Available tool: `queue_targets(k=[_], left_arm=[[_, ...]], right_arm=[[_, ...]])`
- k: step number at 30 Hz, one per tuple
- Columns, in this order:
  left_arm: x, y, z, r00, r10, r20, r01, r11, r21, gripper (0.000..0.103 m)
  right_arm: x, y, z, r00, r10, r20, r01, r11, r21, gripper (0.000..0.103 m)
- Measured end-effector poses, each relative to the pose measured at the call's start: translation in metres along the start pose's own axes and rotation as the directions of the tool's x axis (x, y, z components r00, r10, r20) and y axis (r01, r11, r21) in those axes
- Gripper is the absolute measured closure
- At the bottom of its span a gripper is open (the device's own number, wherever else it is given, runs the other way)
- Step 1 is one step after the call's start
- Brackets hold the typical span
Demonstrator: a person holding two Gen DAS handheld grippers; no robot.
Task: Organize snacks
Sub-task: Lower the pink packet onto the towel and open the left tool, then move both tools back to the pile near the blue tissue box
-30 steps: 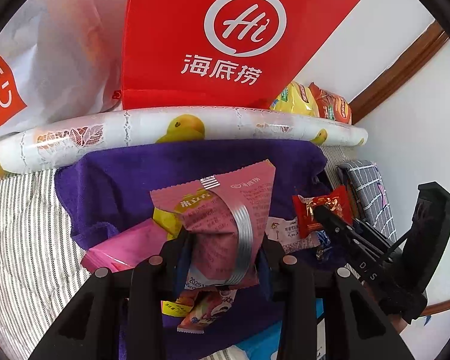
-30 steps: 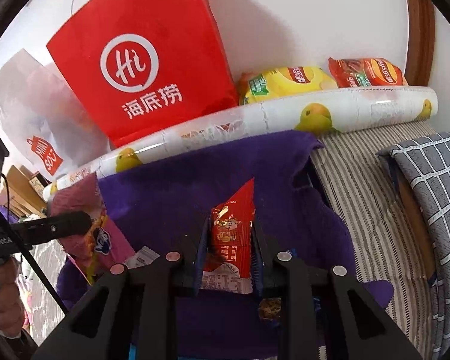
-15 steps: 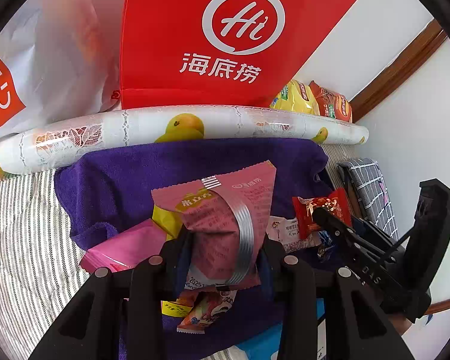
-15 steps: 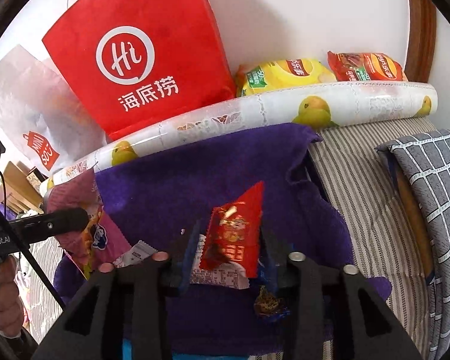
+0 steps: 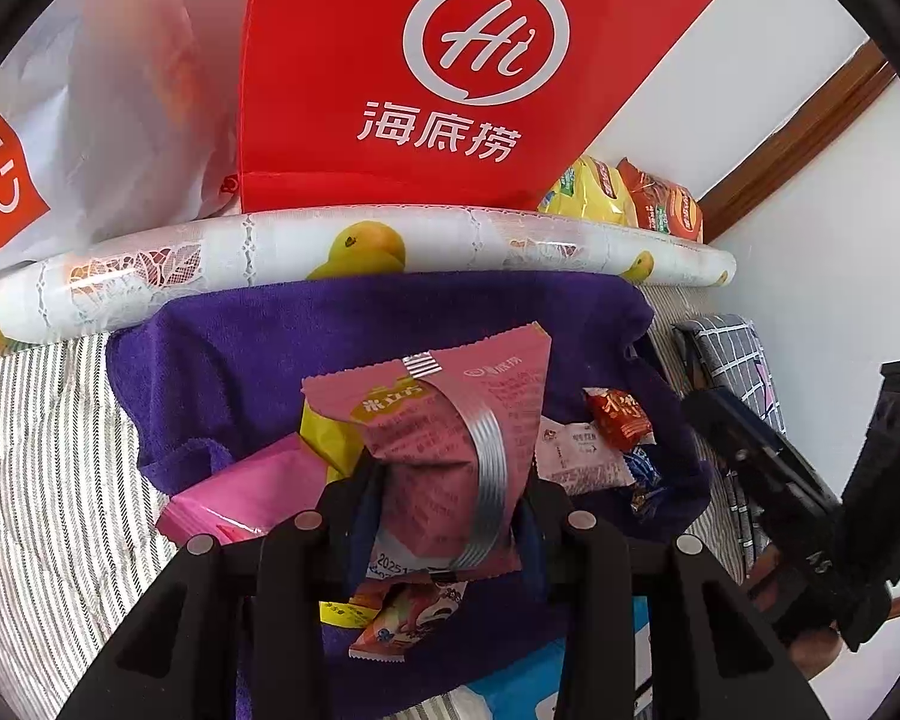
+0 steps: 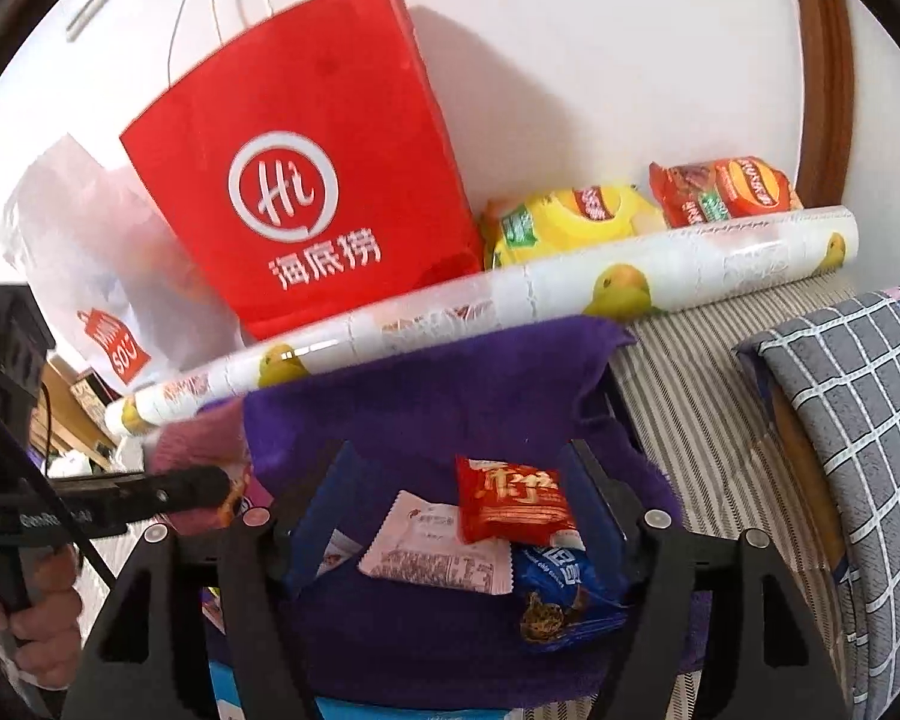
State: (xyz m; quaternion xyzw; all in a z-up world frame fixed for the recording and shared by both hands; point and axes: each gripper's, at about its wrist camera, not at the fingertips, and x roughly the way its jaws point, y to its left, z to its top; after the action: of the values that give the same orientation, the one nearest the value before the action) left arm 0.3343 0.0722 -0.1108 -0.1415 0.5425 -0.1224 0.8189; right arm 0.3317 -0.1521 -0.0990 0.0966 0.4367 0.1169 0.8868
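My left gripper (image 5: 450,492) is shut on a pink snack packet (image 5: 450,438) and holds it upright above the purple towel (image 5: 258,360). My right gripper (image 6: 459,456) hangs over the towel (image 6: 450,396) and its jaws are opening. Between them, untouched by the pads, a small red packet (image 6: 510,504) lies flat across a white packet (image 6: 432,552). A blue cookie packet (image 6: 564,594) rests beside those. More pink and yellow packets (image 5: 240,498) lie under the left gripper. In the left wrist view the red packet (image 5: 621,420) lies to the right.
A red paper bag (image 6: 306,198) and a white plastic bag (image 6: 90,252) stand against the wall. A fruit-printed roll (image 6: 510,300) lies before them. Yellow (image 6: 564,222) and orange (image 6: 726,192) chip bags lie behind it. A grey checked cushion (image 6: 858,420) sits right on the striped cover (image 6: 720,420).
The right gripper's jaws have spread and let go of the red packet, which dropped flat onto the white packet. That gripper lifted slightly. The left gripper and its pink packet stayed put.
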Motion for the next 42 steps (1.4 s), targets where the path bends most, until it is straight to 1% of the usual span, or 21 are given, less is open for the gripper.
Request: queue_targets(k=[4,6,7,9,11,14,19,25,30,35,38,42], left_arm=[[0.001,-0.005,-0.001,1.0,0.003,-0.007,-0.003,1.0,0.012,0.065],[0.0,-0.007,-0.001,1.0,0.003,-0.01,-0.003,1.0,0.015,0.059],[-0.001,-0.008,-0.001,1.0,-0.001,-0.007,0.001,1.0,0.017,0.055],[-0.005,-0.011,-0.001,1.0,0.0,0.005,0.0,1.0,0.026,0.051],[-0.01,-0.013,-0.001,1.0,0.004,0.02,-0.004,0.999,0.035,0.043],[-0.017,-0.016,-0.001,0.999,0.002,0.036,-0.003,0.999,0.04,0.036],[-0.027,-0.019,-0.001,0.999,0.001,0.051,-0.003,0.999,0.038,0.035],[-0.044,-0.024,-0.005,0.998,-0.008,0.068,0.005,0.999,0.053,0.035],[-0.061,-0.035,-0.011,0.996,-0.015,0.093,0.007,0.997,0.081,0.035],[-0.078,-0.046,-0.022,0.994,-0.022,0.109,0.012,0.995,0.097,0.035],[-0.088,-0.052,-0.03,0.992,-0.01,0.124,-0.004,0.993,0.114,0.035],[-0.097,-0.051,-0.047,0.991,-0.007,0.132,-0.007,0.995,0.101,0.035]], right_arm=[[-0.014,-0.002,0.002,1.0,-0.001,0.03,0.0,1.0,0.017,0.031],[-0.019,-0.002,0.002,0.999,-0.004,0.036,0.003,1.0,0.02,0.031],[-0.022,-0.002,0.001,0.999,-0.007,0.037,0.006,1.0,0.02,0.031],[-0.026,-0.002,-0.001,0.999,-0.015,0.035,0.015,1.0,0.015,0.031],[-0.031,-0.002,-0.005,0.999,-0.026,0.03,0.026,1.0,0.008,0.031],[-0.037,-0.003,-0.01,0.999,-0.039,0.023,0.039,0.999,0.0,0.031],[-0.05,-0.004,-0.015,0.998,-0.057,0.024,0.057,0.998,-0.005,0.031],[-0.069,-0.001,-0.022,0.995,-0.098,0.022,0.099,0.995,-0.028,0.031],[-0.089,0.002,-0.03,0.991,-0.126,0.047,0.129,0.991,-0.043,0.031],[-0.111,0.005,-0.04,0.987,-0.139,0.076,0.145,0.987,-0.066,0.031],[-0.122,0.006,-0.049,0.985,-0.15,0.09,0.158,0.984,-0.083,0.031],[-0.133,0.007,-0.058,0.981,-0.172,0.093,0.181,0.979,-0.096,0.031]])
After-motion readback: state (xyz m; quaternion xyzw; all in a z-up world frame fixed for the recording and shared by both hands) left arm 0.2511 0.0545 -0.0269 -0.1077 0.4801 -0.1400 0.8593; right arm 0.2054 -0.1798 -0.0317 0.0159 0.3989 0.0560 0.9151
